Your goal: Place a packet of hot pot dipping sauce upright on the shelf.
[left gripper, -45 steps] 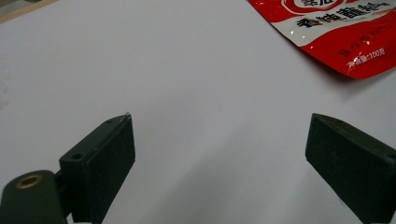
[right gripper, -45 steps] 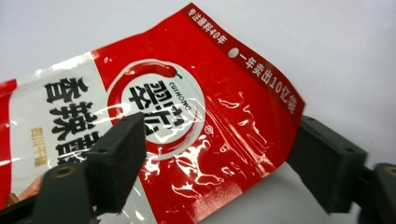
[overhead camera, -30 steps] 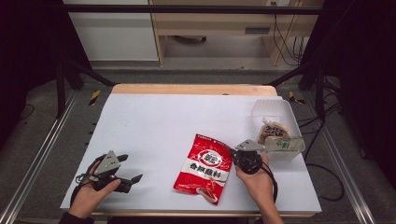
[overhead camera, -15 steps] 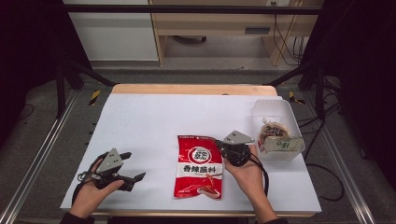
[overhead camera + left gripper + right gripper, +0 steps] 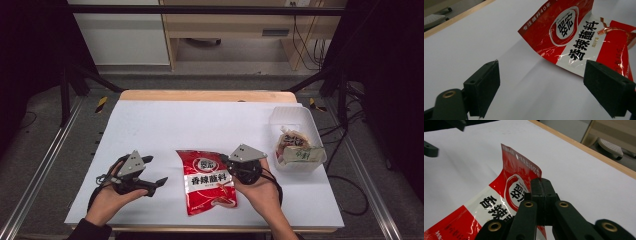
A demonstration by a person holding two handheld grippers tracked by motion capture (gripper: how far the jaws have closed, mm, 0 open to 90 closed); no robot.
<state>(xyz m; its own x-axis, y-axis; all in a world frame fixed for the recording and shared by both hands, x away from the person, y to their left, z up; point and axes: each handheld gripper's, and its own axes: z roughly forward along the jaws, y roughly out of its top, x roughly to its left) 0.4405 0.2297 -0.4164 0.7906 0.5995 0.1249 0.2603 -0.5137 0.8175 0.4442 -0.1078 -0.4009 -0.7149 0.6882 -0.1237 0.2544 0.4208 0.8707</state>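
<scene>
From above, the red sauce packet [image 5: 209,181] lies front-centre on the table [image 5: 200,125], right claw [image 5: 229,161] pinching its edge. Left view: left claw [image 5: 541,87] wide, just narrowing, empty, packet beyond. Right view: jaws clamped on the packet, lifted; a two-claw hold remains.

The red sauce packet [image 5: 584,37] is cut off by the left gripper view's right edge.

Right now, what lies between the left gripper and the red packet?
Nothing: bare white table separates the open left gripper from the red packet, seen in the high view.
</scene>
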